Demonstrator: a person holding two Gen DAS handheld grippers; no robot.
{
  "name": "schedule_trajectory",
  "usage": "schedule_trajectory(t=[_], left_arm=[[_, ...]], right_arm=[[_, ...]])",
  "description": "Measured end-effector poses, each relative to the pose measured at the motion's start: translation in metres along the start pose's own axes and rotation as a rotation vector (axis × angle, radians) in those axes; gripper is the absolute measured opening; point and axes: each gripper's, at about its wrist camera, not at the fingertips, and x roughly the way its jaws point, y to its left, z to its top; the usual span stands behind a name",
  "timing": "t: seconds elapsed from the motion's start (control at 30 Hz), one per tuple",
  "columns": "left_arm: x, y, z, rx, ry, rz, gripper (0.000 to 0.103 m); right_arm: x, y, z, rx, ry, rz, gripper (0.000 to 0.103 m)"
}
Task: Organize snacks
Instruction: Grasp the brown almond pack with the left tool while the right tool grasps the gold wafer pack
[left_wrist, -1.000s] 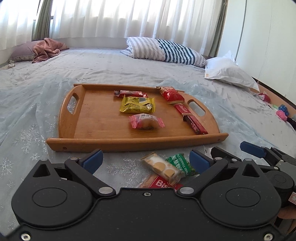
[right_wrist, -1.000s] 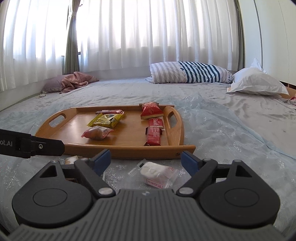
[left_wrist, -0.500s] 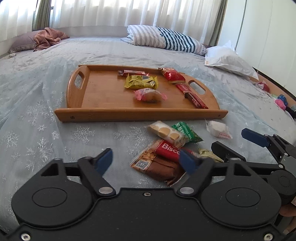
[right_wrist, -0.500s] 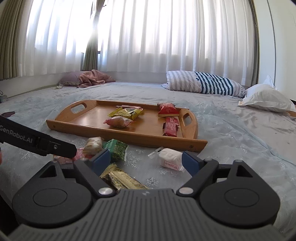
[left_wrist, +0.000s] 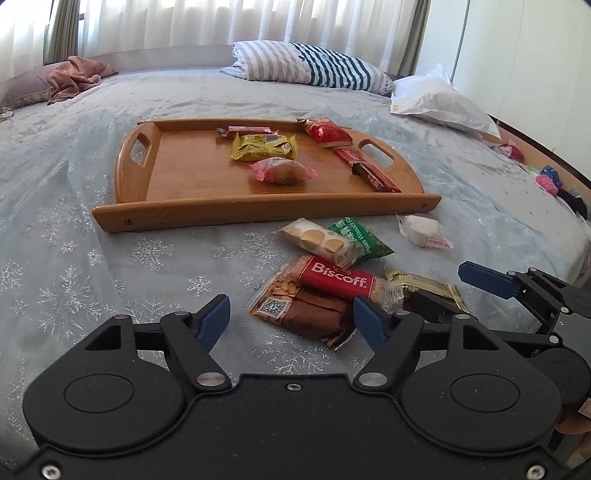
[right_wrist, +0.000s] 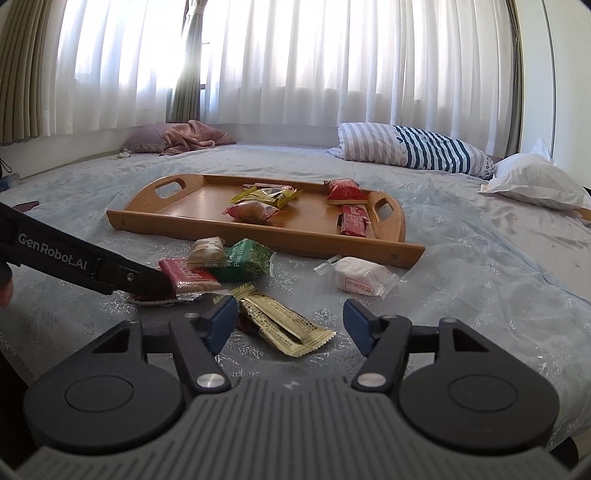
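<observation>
Left wrist view. Left gripper (left_wrist: 291, 323), black with blue pads: jaws apart and opening, nothing pressed between them; the brown foil snack packet (left_wrist: 303, 314) lies on the bed between and just beyond the fingertips. On it rests the red Biscoff biscuit wrapper (left_wrist: 338, 278). Farther: clear pack of round biscuits (left_wrist: 319, 242) overlapping a green pea-snack bag (left_wrist: 356, 236). Right of these, a white wrapped sweet (left_wrist: 424, 230), apart from the rest. A gold foil bar wrapper (left_wrist: 424, 286) lies near right, under the right gripper's fingers (left_wrist: 484, 277). Far centre: oval wooden tray with cut-out handles (left_wrist: 147, 177) on the pale blue snowflake bedspread (left_wrist: 74, 277), holding a yellow packet (left_wrist: 264, 146), a pink-wrapped cake (left_wrist: 282, 171), red bars and a red pouch.

Right wrist view. Right gripper (right_wrist: 290, 325): jaws apart and closing, pads touching nothing; the gold foil bar wrapper (right_wrist: 284, 321) lies between the fingertips. White wrapped sweet (right_wrist: 360, 277) beyond, right. Left gripper's black finger (right_wrist: 110, 273) reaches the Biscoff wrapper (right_wrist: 184, 273). Tray (right_wrist: 155, 218) far centre.
</observation>
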Motion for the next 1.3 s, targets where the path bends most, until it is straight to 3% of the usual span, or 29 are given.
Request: schedule_trajectory(t=[0.27,0.53,0.67,0.8,1.1,1.3], left_arm=[[0.013,-0.005,0.005,0.018,-0.006,-0.008,0.072],[0.02,-0.012,0.008,0.031,-0.008,-0.001,0.074],[0.014,-0.008,0.008,0.004,-0.003,-0.005,0.062],[0.008,-0.003,0.007,-0.013,0.007,-0.022,0.059],[0.007,-0.012,-0.001,0.041,0.013,-0.002,0.063],[0.003,-0.015,-0.001,0.041,0.015,-0.004,0.066]], right_arm=[[0.002,-0.012,0.0,0.014,0.017,-0.048,0.076],[0.005,-0.012,-0.001,0.026,0.026,-0.031,0.076],[0.009,-0.007,-0.001,0.033,0.026,-0.015,0.078],[0.012,-0.005,-0.002,0.034,0.028,-0.002,0.079],[0.014,-0.005,-0.002,0.05,0.037,0.015,0.078],[0.014,-0.002,-0.003,0.046,0.04,0.032,0.07]])
